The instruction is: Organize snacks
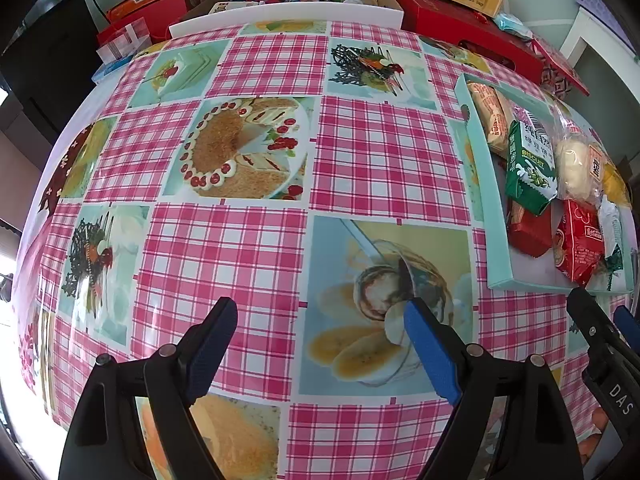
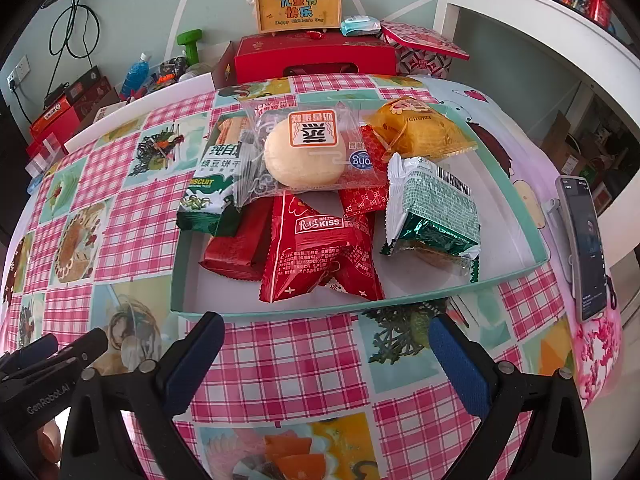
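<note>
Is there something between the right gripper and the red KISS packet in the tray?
Only the tray's low near wall lies between the open right gripper and the red KISS packet. The tablecloth between them is bare. Coming from above the wall looks possible.

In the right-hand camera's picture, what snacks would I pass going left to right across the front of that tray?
Green biscuit packet → dark red wrapped bar → red Kiss packet → silver-green foil packet, all lying in the pale green tray.
</note>
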Available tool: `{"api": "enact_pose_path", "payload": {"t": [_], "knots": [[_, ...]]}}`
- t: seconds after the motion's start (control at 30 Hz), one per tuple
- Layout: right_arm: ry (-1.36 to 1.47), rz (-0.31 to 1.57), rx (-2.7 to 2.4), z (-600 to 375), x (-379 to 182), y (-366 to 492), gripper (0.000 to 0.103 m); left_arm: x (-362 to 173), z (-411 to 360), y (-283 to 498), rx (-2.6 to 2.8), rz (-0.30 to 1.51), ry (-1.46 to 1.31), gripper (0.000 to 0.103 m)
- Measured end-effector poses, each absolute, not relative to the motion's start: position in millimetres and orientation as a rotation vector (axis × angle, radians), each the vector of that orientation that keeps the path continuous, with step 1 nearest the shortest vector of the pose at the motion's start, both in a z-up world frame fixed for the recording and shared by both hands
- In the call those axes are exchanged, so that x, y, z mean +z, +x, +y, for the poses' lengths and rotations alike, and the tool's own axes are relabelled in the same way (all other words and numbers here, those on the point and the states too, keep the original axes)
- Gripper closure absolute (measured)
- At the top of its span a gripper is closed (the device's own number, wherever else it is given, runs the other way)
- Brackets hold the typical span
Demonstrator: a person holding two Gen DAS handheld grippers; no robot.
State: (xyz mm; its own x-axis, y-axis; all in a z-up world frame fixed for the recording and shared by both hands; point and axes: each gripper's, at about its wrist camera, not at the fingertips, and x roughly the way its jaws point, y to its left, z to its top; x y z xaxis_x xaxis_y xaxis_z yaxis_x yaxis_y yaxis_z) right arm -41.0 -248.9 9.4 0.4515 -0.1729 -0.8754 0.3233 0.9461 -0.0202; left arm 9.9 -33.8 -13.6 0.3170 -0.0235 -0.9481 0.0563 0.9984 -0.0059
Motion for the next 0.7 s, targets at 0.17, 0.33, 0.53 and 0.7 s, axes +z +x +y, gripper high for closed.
{"api": "enact_pose_path", "payload": {"t": [0.17, 0.33, 0.53, 0.7], "knots": [[0.156, 1.063, -0.309, -249.5, 9.1, -41.3, 0.0, -13.5, -34.6, 9.2, -0.06, 1.245, 0.032, 0.017], [0.154, 1.064, -0.31, -249.2, 8.8, -41.4, 0.0, -13.4, -34.6, 9.2, -0.059, 1.246, 0.032, 0.017], [0.155, 1.064, -0.31, -249.0, 8.4, -41.0, 0.0, -13.6, -34.3, 9.4, -0.06, 1.246, 0.033, 0.017], [0.157, 1.065, -0.308, -249.4, 8.1, -41.2, 0.0, -13.5, -33.9, 9.5, -0.06, 1.245, 0.035, 0.017]]}}
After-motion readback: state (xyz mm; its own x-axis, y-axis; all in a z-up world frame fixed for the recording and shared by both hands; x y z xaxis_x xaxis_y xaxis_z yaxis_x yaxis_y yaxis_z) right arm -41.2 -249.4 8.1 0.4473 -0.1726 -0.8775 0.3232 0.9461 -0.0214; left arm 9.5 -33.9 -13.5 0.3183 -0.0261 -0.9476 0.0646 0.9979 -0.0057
